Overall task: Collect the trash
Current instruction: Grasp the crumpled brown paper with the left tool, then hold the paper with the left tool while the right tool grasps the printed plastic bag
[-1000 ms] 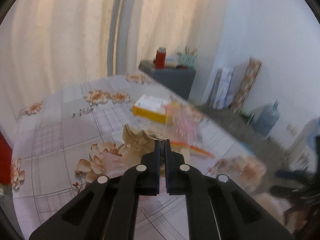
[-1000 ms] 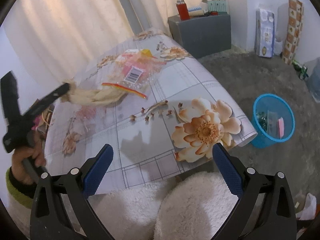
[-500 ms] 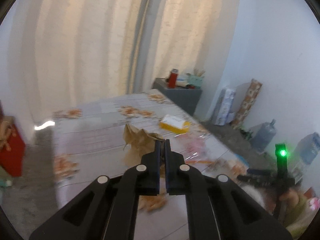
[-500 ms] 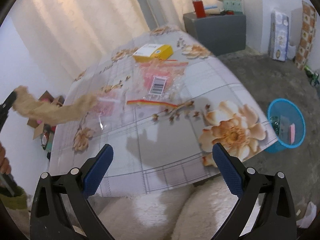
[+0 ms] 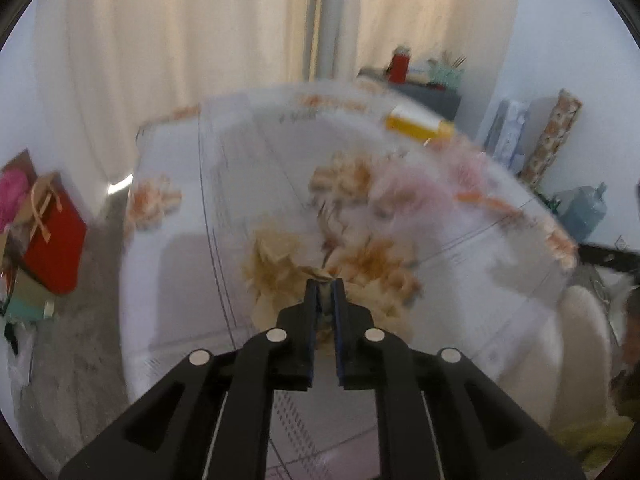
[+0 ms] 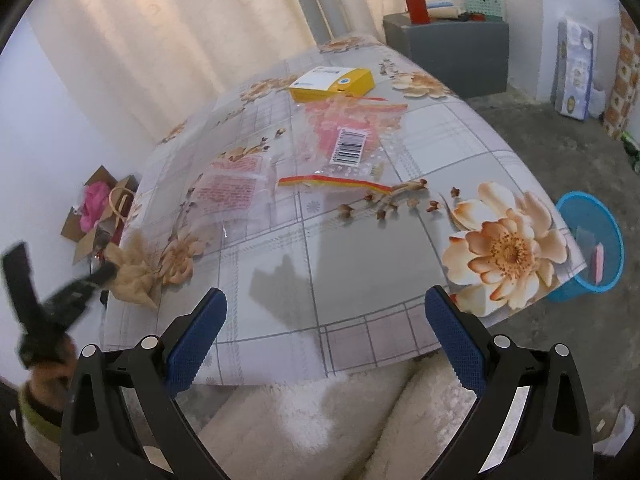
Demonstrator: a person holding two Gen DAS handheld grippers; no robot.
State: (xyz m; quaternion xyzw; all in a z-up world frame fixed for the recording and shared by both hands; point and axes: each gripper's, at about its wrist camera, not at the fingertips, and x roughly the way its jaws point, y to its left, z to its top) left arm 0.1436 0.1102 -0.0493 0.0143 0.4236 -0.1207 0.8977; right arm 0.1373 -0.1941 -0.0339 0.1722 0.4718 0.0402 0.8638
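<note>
the left gripper [image 5: 325, 288] is nearly closed and its jaws are opening, with a crumpled brown paper [image 5: 276, 268] between the tips; the paper still sits in the narrow gap, and whether the pads still press on it cannot be told through the motion blur. in the right wrist view the same crumpled brown paper [image 6: 134, 270] lies at the near left edge of the tabletop [image 6: 360, 280], at the tip of the left gripper [image 6: 108, 272], which is blurred and held by a hand [image 6: 48, 376] at the lower left. the right gripper [image 6: 326, 328] stands wide open over the near edge of the tabletop with nothing between its blue pads [image 6: 198, 334]. further trash lies on the floral tablecloth: a clear plastic bag with a barcode label [image 6: 352, 144] at the centre far side, a red and yellow strip [image 6: 336, 182] just near of it, a clear wrapper with pink print [image 6: 232, 188] to the left, and a yellow box [image 6: 332, 84] at the far end. a blue waste bin [image 6: 592, 252] stands on the floor to the right of the tabletop, below its near right corner, with some items inside. a red bag [image 5: 54, 236] stands on the floor to the left of the tabletop. a fluffy white surface [image 6: 320, 420] lies just near of the tabletop edge.
</note>
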